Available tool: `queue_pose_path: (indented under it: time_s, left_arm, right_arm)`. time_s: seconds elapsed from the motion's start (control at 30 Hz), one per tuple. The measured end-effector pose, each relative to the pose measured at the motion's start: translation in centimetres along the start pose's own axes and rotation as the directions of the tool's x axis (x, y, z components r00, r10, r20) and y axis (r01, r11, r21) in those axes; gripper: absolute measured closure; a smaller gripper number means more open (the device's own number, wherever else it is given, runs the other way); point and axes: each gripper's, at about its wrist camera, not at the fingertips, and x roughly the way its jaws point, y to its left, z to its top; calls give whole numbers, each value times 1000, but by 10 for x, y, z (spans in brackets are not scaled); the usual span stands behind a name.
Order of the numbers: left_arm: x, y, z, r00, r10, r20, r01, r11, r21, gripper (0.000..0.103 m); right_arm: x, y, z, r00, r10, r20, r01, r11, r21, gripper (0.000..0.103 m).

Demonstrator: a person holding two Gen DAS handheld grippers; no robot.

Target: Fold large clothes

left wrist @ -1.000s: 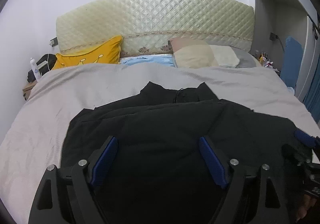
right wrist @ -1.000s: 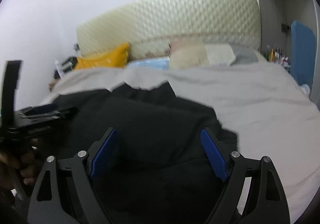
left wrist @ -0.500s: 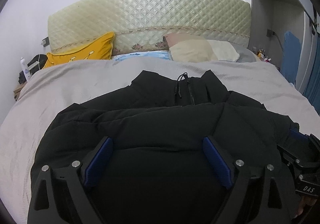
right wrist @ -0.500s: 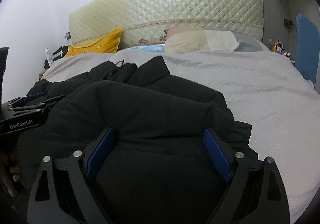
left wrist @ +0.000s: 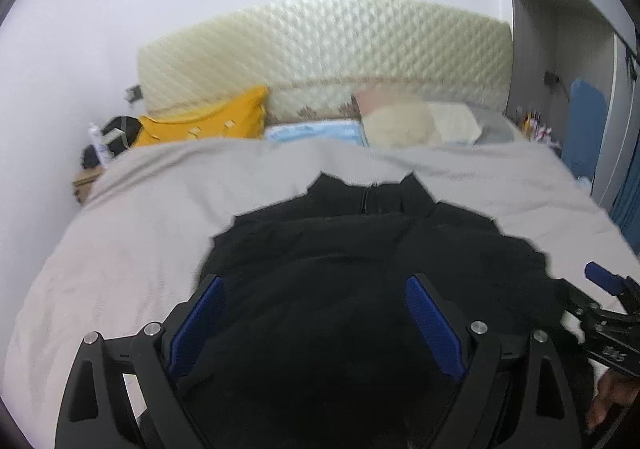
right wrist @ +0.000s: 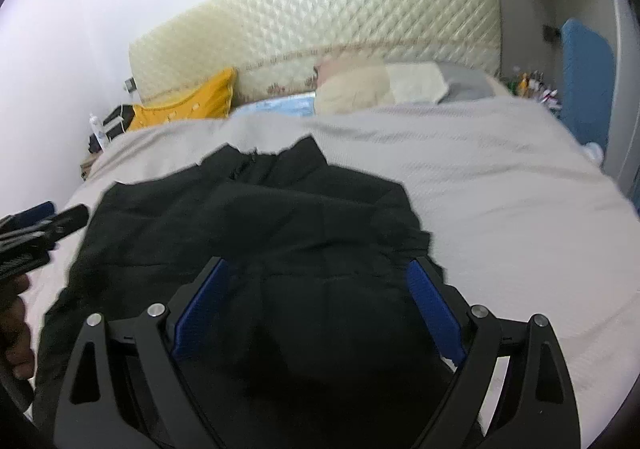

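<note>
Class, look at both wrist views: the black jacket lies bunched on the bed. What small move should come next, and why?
Probably lower both tongs, left and right, onto the black jacket's near edge to grip it: both stand open above it, holding nothing, and it lies rumpled on the grey bedspread.
</note>
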Motion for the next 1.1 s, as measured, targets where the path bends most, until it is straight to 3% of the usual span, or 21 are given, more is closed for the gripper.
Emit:
queue_pose_path:
  time_s: [0.1, 0.23, 0.4, 0.6, 0.83, 0.97, 1.1]
  left_arm:
    - [-78, -1, -1, 999, -14, 44, 14, 1000, -3, 11]
    - [-187, -3, -8, 996, -73, 45, 74, 997, -21, 11]
    - [-310, -12, -26, 988, -140, 69, 140, 990, 5, 11]
    - [-428, -22, -60, 979, -183, 91, 179, 983, 51, 9]
    - [-470, -24, -91, 983, -182, 10, 181, 983, 32, 9]
    - [-464, -28, -104, 986, -154, -68, 157, 987, 46, 9]
    - [-446, -21, -106, 981, -135, -141, 134, 991, -18, 9]
  right_arm:
    - [-49, 7, 0, 999, -23, 39, 24, 999, -25, 11]
    - [-103, 17, -10, 997, -39, 67, 44, 997, -64, 8]
    - [-159, 22, -46, 997, -45, 65, 51, 995, -89, 5]
    - [-177, 3, -102, 997, -14, -78, 15, 1000, 15, 2]
    - [-147, -31, -159, 955, -11, -296, 60, 986, 158, 2]
    - [-126, -51, -175, 924, -35, -381, 129, 966, 223, 2]
    - [-108, -57, -179, 897, -52, -439, 165, 960, 224, 2]
